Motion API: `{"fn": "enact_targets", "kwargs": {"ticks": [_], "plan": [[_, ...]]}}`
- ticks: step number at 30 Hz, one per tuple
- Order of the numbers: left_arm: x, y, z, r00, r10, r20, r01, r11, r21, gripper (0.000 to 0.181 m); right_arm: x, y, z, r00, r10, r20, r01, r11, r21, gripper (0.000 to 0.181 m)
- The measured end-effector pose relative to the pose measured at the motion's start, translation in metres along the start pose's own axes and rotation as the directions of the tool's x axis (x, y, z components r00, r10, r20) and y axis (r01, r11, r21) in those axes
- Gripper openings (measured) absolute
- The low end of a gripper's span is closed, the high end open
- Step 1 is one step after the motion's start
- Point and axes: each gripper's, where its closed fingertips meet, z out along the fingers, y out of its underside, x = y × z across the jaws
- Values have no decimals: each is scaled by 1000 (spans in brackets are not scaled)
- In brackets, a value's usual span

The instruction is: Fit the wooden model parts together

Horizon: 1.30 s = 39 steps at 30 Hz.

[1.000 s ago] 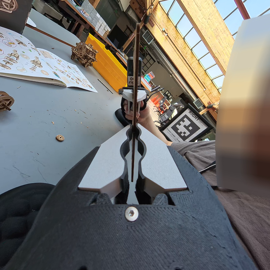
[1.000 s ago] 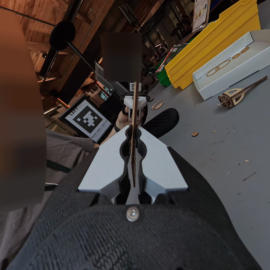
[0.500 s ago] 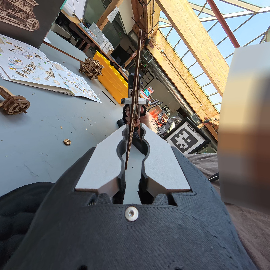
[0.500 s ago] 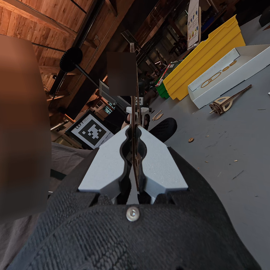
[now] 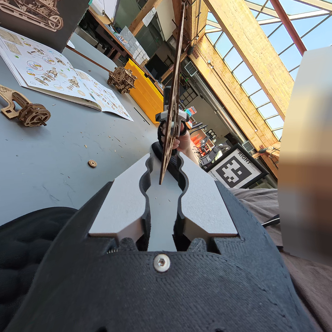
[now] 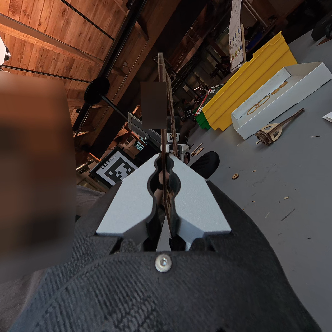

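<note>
A grey worktop (image 5: 53,170) is strewn with wood chips. On it are laid an open instruction booklet (image 5: 53,71), a small wooden disc (image 5: 92,163), wooden sub-assemblies (image 5: 27,111), a white box (image 6: 280,100) and yellow bins (image 6: 251,80) toward its far edge.

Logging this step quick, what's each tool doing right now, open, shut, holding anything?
Left tool: open, holding nothing; the wooden parts sheet stands between its fingers without touching them.
Right tool: shut on the wooden parts sheet.
</note>
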Motion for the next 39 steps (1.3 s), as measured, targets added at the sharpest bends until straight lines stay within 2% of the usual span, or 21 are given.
{"fn": "enact_targets", "kwargs": {"ticks": [9,12,23,32,39], "plan": [[4,18,25,999,-20,-47,16,997,-79,16,0,0,0,1000,-10,-4,10,1000,-6,1],[7,20,29,998,-17,-68,11,996,-90,1,0,0,0,1000,-20,-13,20,1000,-5,1],[-1,26,34,1000,-13,-23,10,991,-133,0,12,-2,-4,988,-90,-122,89,996,-18,1],[-1,23,39,1000,6,-11,-7,991,-135,1,15,-6,-8,991,-59,-120,60,998,8,1],[-1,8,56,998,62,-33,-66,984,-163,1,7,-22,-18,985,-119,-128,123,992,26,1]]}}
